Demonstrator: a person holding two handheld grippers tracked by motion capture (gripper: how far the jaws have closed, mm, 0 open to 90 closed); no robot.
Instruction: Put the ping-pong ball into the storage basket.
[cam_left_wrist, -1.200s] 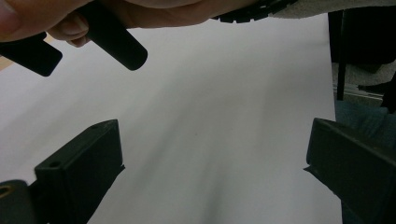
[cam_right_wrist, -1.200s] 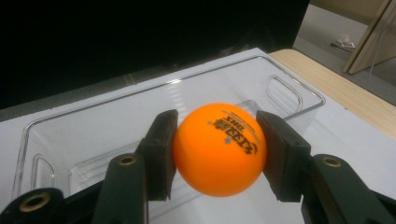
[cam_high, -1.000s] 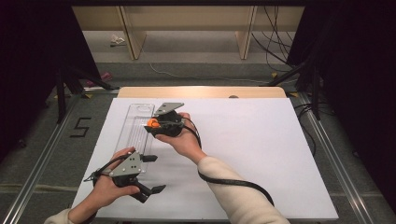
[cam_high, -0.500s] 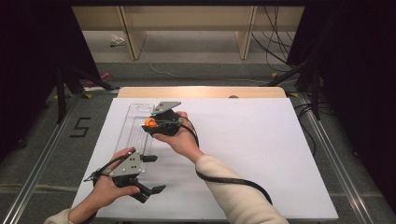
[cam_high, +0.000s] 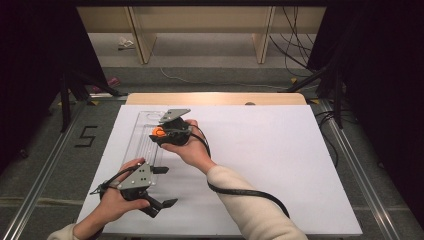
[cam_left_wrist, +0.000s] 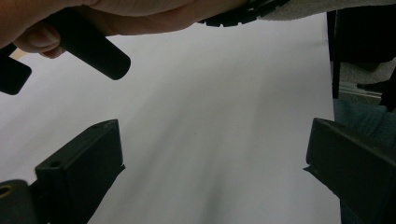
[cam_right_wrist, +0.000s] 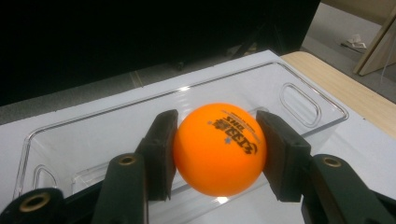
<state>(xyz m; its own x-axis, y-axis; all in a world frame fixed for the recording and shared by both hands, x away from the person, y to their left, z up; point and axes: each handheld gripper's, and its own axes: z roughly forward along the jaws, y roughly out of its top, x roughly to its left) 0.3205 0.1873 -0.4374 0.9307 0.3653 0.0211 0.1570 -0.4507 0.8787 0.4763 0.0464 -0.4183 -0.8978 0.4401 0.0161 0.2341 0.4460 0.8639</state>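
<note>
An orange ping-pong ball (cam_right_wrist: 219, 148) with black print is clamped between the two black jaws of my right gripper (cam_right_wrist: 215, 154). In the high view the orange ball (cam_high: 157, 132) and the right gripper (cam_high: 161, 134) hang over a clear plastic tray (cam_high: 142, 145) at the left of the table. That clear tray (cam_right_wrist: 299, 100) lies just behind and below the ball in the right gripper view. My left gripper (cam_high: 166, 186) rests near the table's front left, jaws wide apart and nothing between them. The left gripper (cam_left_wrist: 212, 182) looks across the bare white table.
A white sheet (cam_high: 260, 165) covers the table, with a strip of wooden edge (cam_high: 215, 98) at the far side. A black cable (cam_high: 245, 192) trails from the right gripper along the sleeve. Dark curtains and stands flank the table; metal rails run along both sides.
The right gripper, still holding the ball, has shifted slightly farther over the tray. The left gripper has stayed in place.
</note>
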